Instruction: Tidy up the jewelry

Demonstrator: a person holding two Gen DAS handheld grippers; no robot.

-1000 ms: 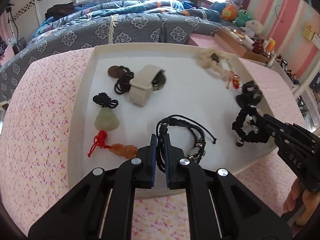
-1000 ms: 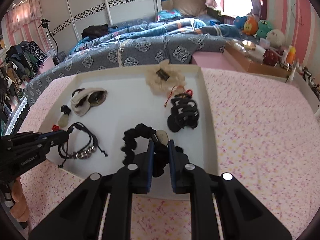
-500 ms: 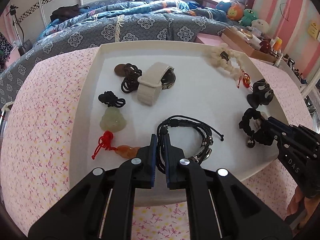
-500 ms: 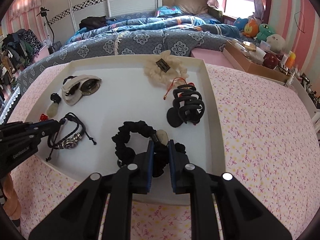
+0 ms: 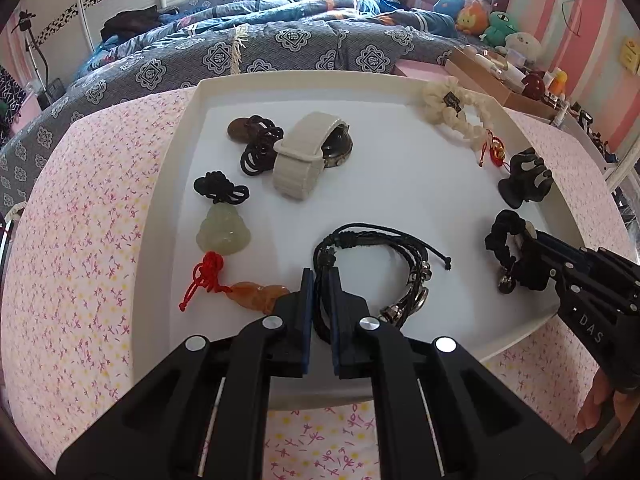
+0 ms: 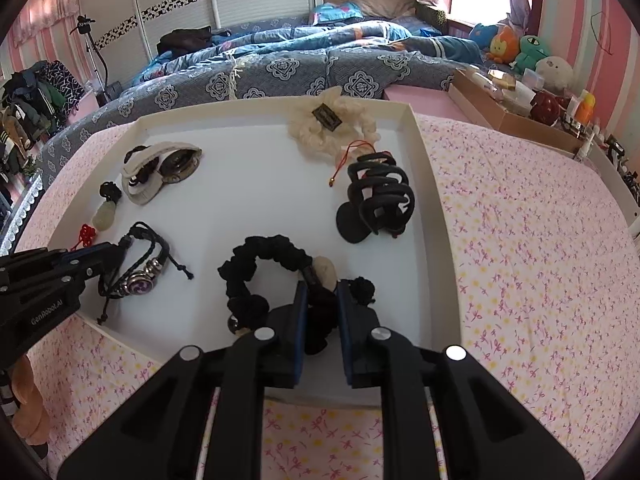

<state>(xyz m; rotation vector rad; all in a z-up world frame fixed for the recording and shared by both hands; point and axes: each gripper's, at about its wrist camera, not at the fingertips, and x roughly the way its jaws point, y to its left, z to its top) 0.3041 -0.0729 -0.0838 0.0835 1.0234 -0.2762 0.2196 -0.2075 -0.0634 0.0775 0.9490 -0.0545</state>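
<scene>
Left tongs (image 5: pixel 319 280) clamped; right tongs (image 6: pixel 322 294) clamped, both low, forward.

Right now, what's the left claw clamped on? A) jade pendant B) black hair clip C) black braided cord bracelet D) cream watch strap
C: the left claw pinches the black braided cord bracelet on the white tray; the jade pendant lies apart, untouched.

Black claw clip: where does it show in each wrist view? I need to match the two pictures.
Left wrist view: the claw clip lies at the right edge of the tray, beyond the right gripper.
Right wrist view: the claw clip lies right of centre, near the tray's right wall, beyond the right gripper.
Shared landmark: the cream scrunchie in the tray's far right corner, just behind the clip.
</scene>
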